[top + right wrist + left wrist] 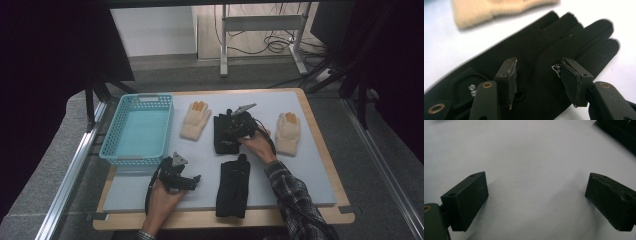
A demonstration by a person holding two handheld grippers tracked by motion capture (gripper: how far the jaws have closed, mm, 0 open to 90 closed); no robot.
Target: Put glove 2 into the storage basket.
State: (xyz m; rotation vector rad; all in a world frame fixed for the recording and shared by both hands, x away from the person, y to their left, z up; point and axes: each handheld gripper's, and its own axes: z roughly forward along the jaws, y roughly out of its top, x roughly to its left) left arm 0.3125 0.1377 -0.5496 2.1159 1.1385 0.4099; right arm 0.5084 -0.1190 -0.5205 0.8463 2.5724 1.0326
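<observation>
The right gripper (pixel 236 126) hangs over the far black glove (pixel 534 65), which lies flat mid-table between two cream gloves (pixel 196 120) and (pixel 288 132). Its jaws stand part open, one over the palm and one over the base of the fingers, with nothing pinched yet. The step in hand looks like picking this glove up, probably for the blue basket (pixel 137 127) at the far left.

To do it well, lower until both pads press into the cloth, then close so a fold bunches up between them — a shallow pinch on thin fabric is likely to slip. Gripping near the middle should keep the fingers from dragging. Lift straight up before moving left, clear of the left cream glove.

The left gripper (pixel 181 176) rests near the front with jaws wide and empty — beside the near black glove (pixel 234 187).
</observation>
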